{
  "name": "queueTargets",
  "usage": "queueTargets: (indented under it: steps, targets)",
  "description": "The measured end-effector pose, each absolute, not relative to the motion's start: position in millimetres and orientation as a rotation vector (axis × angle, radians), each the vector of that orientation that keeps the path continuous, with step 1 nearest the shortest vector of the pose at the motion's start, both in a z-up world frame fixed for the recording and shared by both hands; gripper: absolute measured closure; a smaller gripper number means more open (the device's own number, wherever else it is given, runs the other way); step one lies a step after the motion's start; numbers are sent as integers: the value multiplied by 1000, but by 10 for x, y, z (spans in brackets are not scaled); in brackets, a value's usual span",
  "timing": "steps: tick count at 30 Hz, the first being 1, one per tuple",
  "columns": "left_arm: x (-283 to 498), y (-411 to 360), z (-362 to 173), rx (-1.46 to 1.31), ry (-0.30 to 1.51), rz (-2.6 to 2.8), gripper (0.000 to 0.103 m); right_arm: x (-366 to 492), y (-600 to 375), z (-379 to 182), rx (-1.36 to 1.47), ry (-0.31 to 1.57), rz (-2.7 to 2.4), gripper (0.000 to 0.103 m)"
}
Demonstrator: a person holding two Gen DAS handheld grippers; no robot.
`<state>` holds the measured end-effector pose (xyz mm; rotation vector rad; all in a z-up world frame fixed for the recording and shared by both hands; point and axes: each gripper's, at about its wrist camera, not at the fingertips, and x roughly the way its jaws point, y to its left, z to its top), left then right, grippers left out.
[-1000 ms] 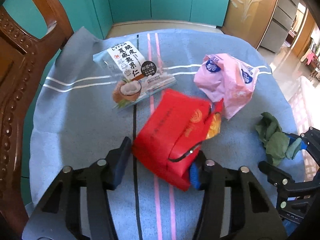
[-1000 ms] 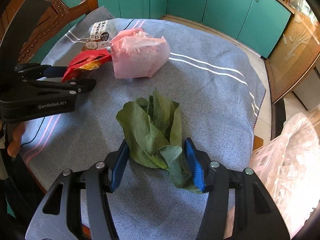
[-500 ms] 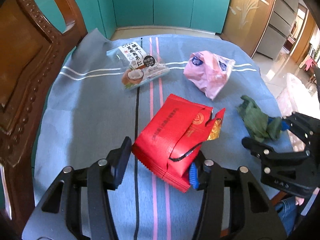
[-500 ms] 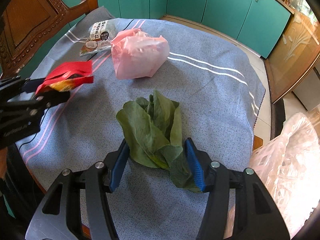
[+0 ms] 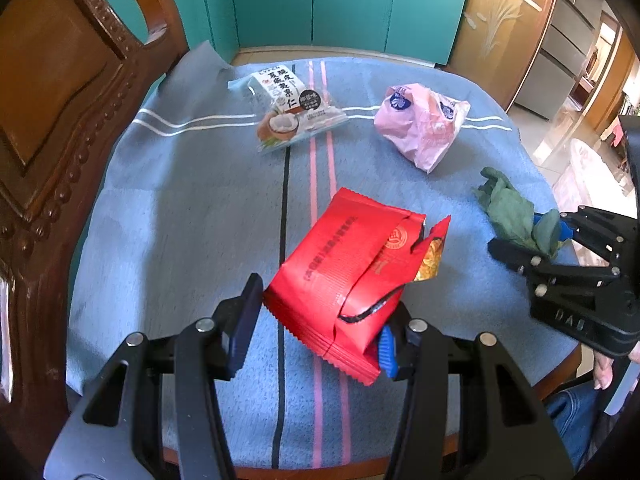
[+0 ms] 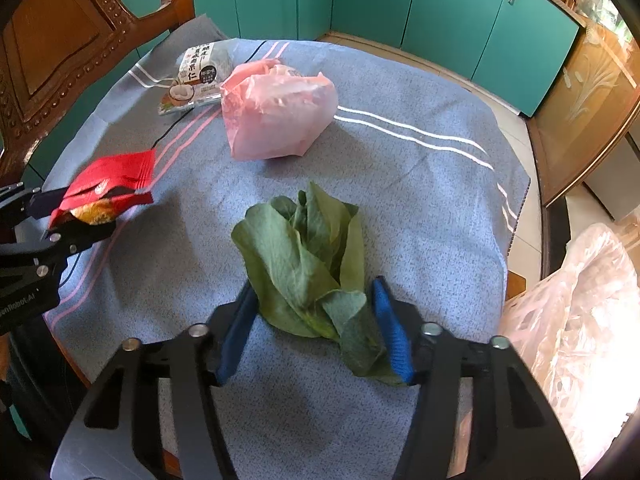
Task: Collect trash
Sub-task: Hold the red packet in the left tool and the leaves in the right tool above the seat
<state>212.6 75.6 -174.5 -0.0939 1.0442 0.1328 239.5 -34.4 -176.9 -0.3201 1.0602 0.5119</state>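
Red wrapper (image 5: 340,276): small print illegible. Carved chair (image 5: 52,128) cut off at frame edge. Clear plastic bag (image 6: 576,320) cropped at right edge; contents indiscernible.

snack packet (image 5: 298,110) far left on tablecloth (image 5: 180,208); plastic bag (image 5: 424,124) right | leaves (image 6: 308,264) nearest

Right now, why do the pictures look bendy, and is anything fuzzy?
Both wrist views are fisheye, so edges curve: the chair bows in the left view, the cabinets in the right. In the right view the red packet in the left claw looks slightly smeared; the green leaves look sharp. Sunlit floor glares in the left view.
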Motion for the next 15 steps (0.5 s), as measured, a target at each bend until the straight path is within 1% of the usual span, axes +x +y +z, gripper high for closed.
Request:
queueTargets:
  steps: [1, 3, 6, 9, 15]
  targets:
    - [2128, 763, -1749, -96, 1045, 134, 51, 2393, -350, -1761, -317, 1058, 514, 60]
    - [2128, 776, -1751, -100, 1044, 137, 51, 2400, -360, -1750, -308, 1057, 513, 71]
    - [2118, 771, -1738, -101, 1039, 138, 51, 2420, -394, -1728, -280, 1055, 509, 79]
    - [2109, 751, -1739, -96, 1038, 133, 51, 2443, -458, -1677, -238, 1050, 511, 81]
    - [2109, 676, -1764, -85, 1046, 114, 51, 2486, -586, -1526, -132, 1040, 552, 81]
